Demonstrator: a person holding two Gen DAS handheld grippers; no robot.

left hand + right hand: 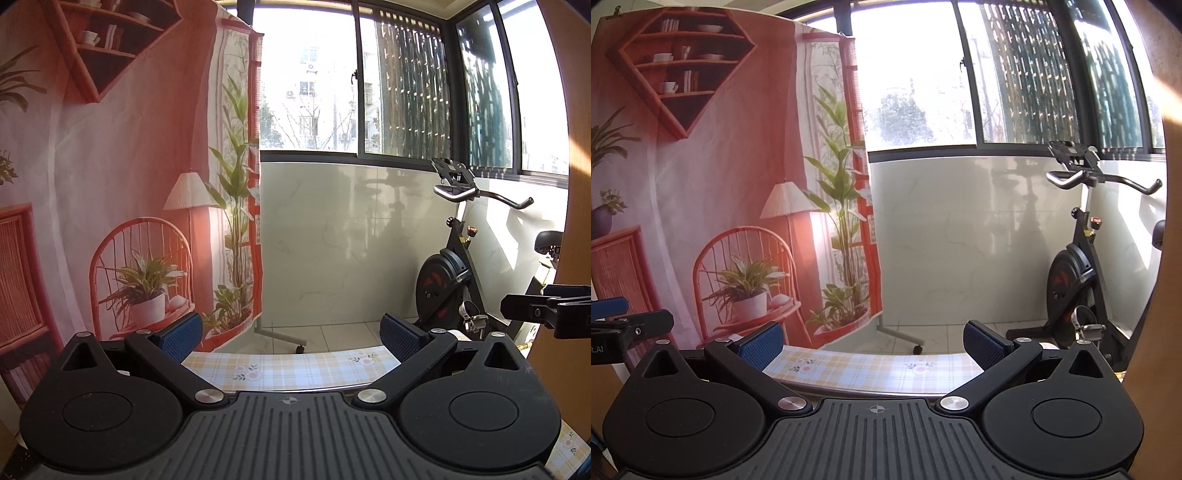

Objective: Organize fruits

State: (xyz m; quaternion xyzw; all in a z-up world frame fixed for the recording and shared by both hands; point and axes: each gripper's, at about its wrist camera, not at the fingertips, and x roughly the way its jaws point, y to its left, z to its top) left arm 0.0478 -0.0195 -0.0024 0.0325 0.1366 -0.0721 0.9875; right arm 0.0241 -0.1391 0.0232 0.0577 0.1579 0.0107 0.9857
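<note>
Nearest the cameras, left gripper (pixel 291 334) and right gripper (pixel 873 338) both have jaws spread wide, holding nothing. Just beyond, tabletop (pixel 295 365) with checked floral cloth, only its far strip showing. No fruit visible in either view, so location, weight, softness and grip spot can't be judged. Farther: printed backdrop (pixel 110 184), exercise bike (pixel 454 266), window (pixel 332 74).

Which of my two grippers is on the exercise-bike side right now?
The right gripper. Its camera shows the exercise bike closer, and the left gripper sees the right one's body poking in at its bike-side edge. Both stand open and empty above the checked tablecloth.
</note>
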